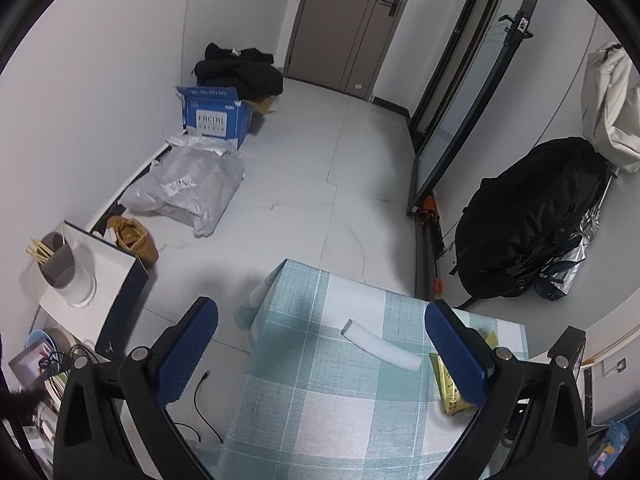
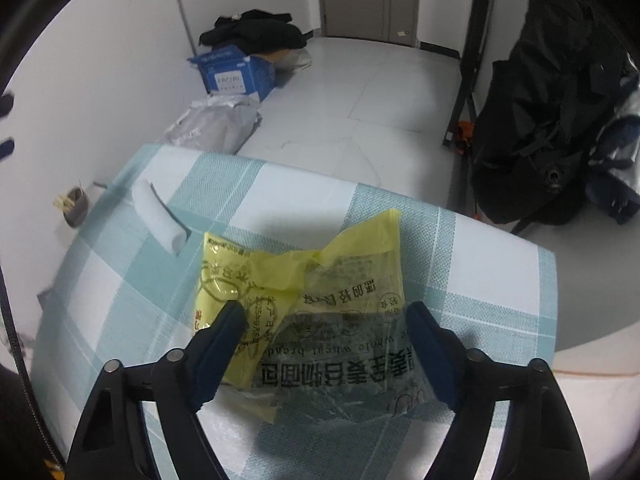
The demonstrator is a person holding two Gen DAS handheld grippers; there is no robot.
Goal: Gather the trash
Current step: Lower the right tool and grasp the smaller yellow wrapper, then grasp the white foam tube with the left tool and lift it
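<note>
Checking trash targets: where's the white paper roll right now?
White paper roll lies on the checked tablecloth, left of the yellow wrapper; in the left wrist view, between the gripper fingers.

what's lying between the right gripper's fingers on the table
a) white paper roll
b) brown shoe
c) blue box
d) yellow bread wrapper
d: in the right wrist view the yellow bread wrapper lies on the checked tablecloth between the open fingers of the right gripper; the white roll lies apart, to the left.
</note>
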